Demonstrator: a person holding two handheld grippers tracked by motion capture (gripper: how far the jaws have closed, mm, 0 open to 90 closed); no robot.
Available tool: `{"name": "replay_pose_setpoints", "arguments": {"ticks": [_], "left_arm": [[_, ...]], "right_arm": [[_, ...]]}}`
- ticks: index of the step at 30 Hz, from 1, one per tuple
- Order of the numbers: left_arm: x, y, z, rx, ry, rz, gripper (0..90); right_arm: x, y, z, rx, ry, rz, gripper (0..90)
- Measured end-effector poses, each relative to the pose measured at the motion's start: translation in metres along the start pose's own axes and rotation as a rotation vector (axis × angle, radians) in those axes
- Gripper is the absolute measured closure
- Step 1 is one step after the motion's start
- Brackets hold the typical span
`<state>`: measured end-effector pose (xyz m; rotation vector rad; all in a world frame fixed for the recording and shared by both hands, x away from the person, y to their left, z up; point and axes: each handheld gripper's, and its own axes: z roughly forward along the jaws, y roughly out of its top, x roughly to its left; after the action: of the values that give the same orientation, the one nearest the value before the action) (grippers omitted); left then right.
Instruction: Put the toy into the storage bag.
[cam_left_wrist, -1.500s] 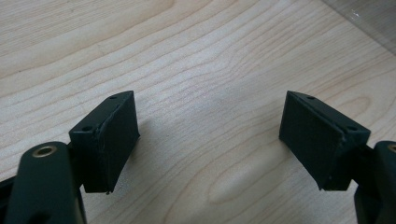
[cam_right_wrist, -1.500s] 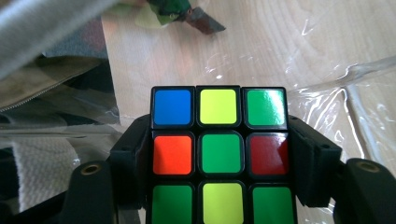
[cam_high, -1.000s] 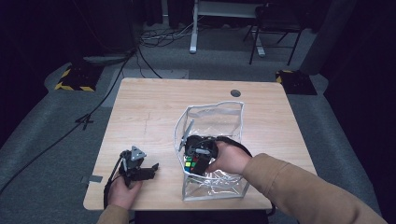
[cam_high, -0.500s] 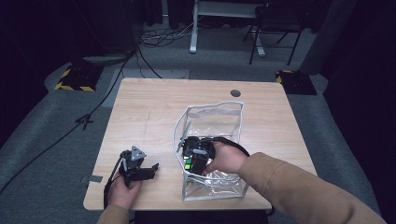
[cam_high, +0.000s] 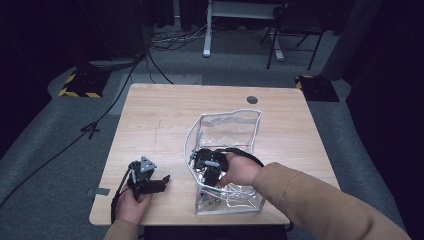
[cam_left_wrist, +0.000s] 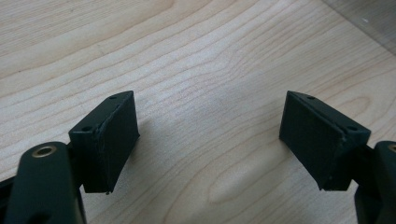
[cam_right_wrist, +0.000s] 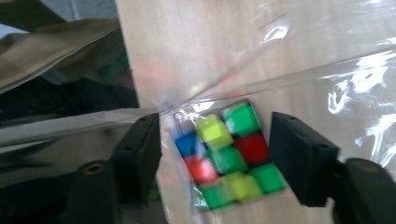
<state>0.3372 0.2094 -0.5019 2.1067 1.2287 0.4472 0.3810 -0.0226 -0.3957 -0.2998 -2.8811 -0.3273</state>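
High view sits above the person's side, facing forward and down over the whole desk (cam_high: 165, 120). Left claw (cam_left_wrist: 210, 140) camera — very close, aimed at bare wood. Right claw (cam_right_wrist: 215, 158) camera — close inside the clear bag (cam_high: 235, 125). All share the desk top.

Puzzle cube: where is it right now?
The puzzle cube lies inside the clear plastic bag at the table's near right, between the right gripper's open jaws, with no contact visible.
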Motion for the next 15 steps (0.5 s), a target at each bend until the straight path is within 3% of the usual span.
{"name": "replay_pose_setpoints", "arguments": {"ticks": [15], "left_arm": [[0.0001, 0.0001, -0.0001, 0.0, 0.004, 0.002, 19.7]], "right_arm": [[0.0001, -0.0028, -0.0016, 0.003, -0.005, 0.019, 34.6]]}}
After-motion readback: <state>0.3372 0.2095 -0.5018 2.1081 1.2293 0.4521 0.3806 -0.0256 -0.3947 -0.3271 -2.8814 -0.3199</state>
